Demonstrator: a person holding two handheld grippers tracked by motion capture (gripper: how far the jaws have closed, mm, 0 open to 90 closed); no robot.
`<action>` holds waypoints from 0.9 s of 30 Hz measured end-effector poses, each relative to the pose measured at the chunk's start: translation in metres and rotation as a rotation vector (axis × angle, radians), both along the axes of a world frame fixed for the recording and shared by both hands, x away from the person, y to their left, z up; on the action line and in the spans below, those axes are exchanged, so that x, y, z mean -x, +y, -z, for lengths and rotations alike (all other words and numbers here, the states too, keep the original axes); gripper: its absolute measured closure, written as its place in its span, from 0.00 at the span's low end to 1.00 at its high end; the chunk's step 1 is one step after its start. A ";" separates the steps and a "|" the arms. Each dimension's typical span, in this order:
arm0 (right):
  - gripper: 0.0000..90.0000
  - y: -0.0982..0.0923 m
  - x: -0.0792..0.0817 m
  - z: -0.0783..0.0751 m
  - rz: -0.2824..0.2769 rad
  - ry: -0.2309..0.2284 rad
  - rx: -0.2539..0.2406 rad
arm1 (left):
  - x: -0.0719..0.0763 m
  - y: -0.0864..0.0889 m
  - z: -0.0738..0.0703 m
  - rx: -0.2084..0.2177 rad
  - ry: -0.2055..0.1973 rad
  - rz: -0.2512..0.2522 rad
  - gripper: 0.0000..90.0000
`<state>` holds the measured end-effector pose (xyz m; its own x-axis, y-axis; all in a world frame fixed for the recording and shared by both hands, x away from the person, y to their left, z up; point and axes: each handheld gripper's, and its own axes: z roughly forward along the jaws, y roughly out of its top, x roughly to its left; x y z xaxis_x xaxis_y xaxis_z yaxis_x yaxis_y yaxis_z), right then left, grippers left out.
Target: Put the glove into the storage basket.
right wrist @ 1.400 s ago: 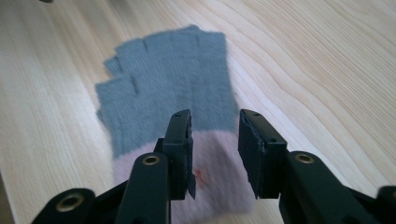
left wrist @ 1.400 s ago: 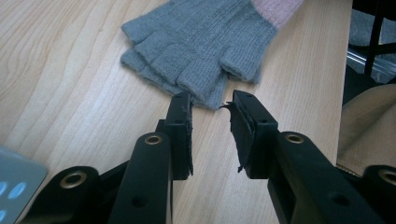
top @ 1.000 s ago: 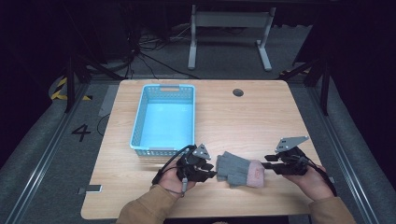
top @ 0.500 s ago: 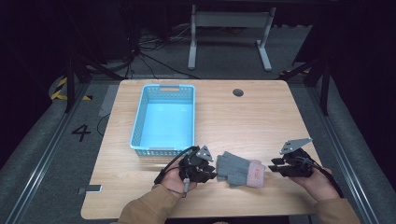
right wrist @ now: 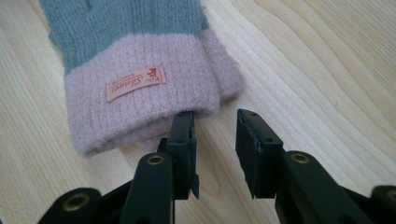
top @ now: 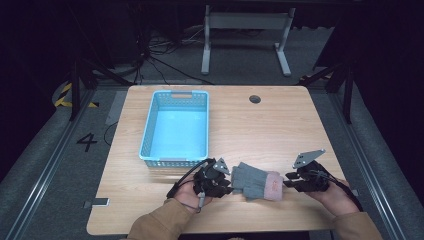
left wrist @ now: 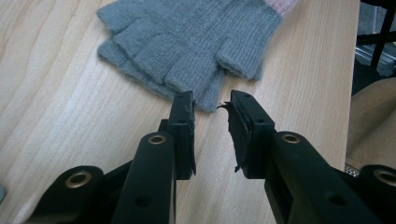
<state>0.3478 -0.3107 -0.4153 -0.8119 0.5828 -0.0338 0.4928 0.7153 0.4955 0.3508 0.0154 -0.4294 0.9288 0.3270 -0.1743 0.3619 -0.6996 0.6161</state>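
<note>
So there's a grey fingerless knit glove with a pink cuff lying flat near the front edge of the wooden table, right between the two grippers. The left gripper sits at the finger end — its jaws stand a little apart with nothing pinched, tips just short of the glove's edge. The right gripper is at the cuff end, jaws spread too; one tip is right up against the pink cuff, maybe tucked under its rim — hard to tell. There's a small orange label sewn on the cuff. A light blue plastic basket sits farther back on the table, left of the glove.
</note>
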 end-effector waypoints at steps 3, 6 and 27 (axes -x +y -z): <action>0.75 0.002 -0.001 0.002 -0.001 0.004 0.006 | 0.001 -0.004 0.002 -0.005 0.002 0.000 0.79; 0.75 0.003 -0.001 0.004 -0.001 0.010 0.009 | 0.001 -0.009 0.005 -0.024 -0.009 0.000 0.78; 0.76 0.005 -0.001 0.005 -0.002 0.009 0.011 | -0.007 -0.024 0.017 -0.082 0.029 -0.032 0.83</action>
<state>0.3493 -0.3057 -0.4205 -0.8134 0.5808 -0.0329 0.4956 0.7216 0.4834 0.3581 -0.0082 -0.4462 0.9125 0.3710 -0.1725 0.4020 -0.7352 0.5458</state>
